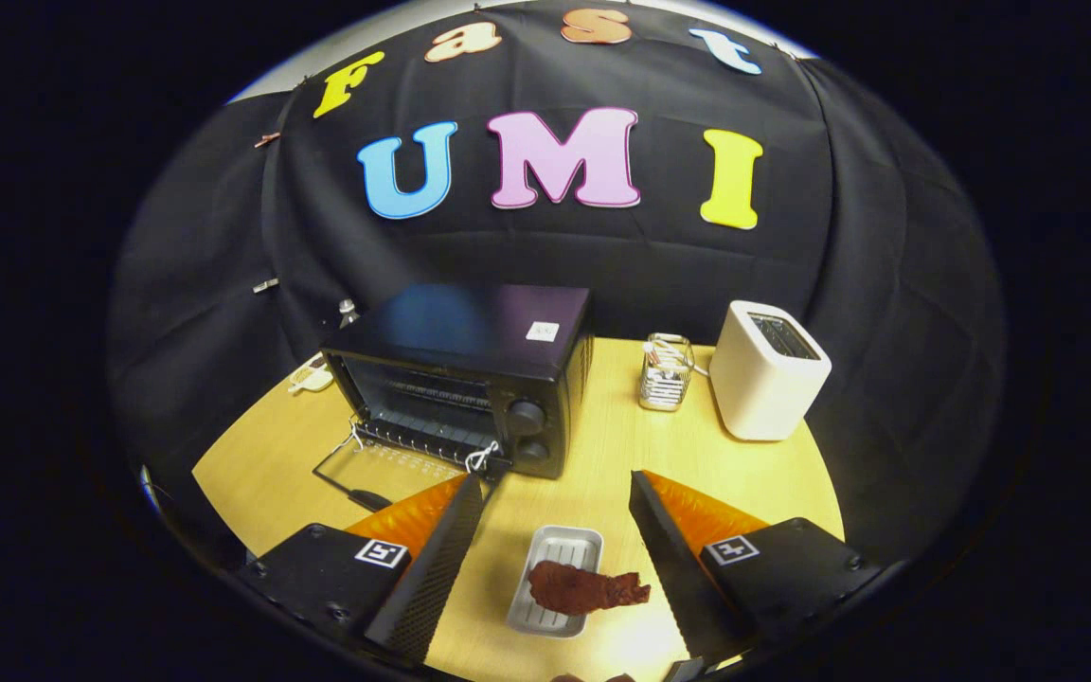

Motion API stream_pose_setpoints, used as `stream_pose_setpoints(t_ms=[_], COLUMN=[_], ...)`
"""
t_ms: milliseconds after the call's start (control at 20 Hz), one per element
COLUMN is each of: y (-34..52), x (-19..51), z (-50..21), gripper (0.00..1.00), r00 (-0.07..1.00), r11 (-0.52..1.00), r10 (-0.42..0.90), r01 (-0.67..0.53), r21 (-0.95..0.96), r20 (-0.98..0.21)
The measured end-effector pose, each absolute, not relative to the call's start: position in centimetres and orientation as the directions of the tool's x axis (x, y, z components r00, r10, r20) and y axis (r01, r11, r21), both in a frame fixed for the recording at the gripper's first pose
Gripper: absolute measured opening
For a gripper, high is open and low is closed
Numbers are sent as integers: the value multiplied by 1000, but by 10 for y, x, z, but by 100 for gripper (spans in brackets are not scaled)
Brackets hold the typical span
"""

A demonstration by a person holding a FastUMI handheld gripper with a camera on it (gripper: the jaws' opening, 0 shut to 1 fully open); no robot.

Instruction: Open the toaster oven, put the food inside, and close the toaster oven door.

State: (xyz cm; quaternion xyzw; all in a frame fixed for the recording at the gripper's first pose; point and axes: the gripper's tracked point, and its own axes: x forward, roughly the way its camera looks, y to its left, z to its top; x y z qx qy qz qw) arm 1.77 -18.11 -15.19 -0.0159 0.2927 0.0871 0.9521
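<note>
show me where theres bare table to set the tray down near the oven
Bare wood lies between the toaster oven and the white toaster, in front of the small wire holder, and just ahead of the open gripper. The oven's left front is crowded: its door lies open on the table. The tray with the food sits between the fingers.

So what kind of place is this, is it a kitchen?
Probably a pretend kitchen set up in a booth. A black toaster oven with its door open, a white toaster and a small tray with food sit on a wooden table. The open gripper hangs over the tray.
</note>
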Motion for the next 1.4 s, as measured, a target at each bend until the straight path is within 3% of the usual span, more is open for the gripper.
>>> stream_pose_setpoints(t_ms=[500, 750, 1000, 1050, 1250, 1300, 1400], y=[-233, -233, -235, -236, -234, -230, -229], x=[-2, -10, -12, -11, -15, -13, -12], z=[-218, -261, -295, -297, -302, -299, -297], gripper=[99, 99, 94, 88, 47, 45, 27], r00=[653, 565, 474, 466, 412, 410, 407], r11=[951, 937, 913, 901, 854, 836, 827], r10=[302, 350, 381, 394, 449, 469, 483], r01=[-259, -204, -60, -25, 62, 79, 79], r21=[169, 284, 403, 433, 516, 543, 556], r20=[-695, -747, -794, -792, -793, -782, -775])
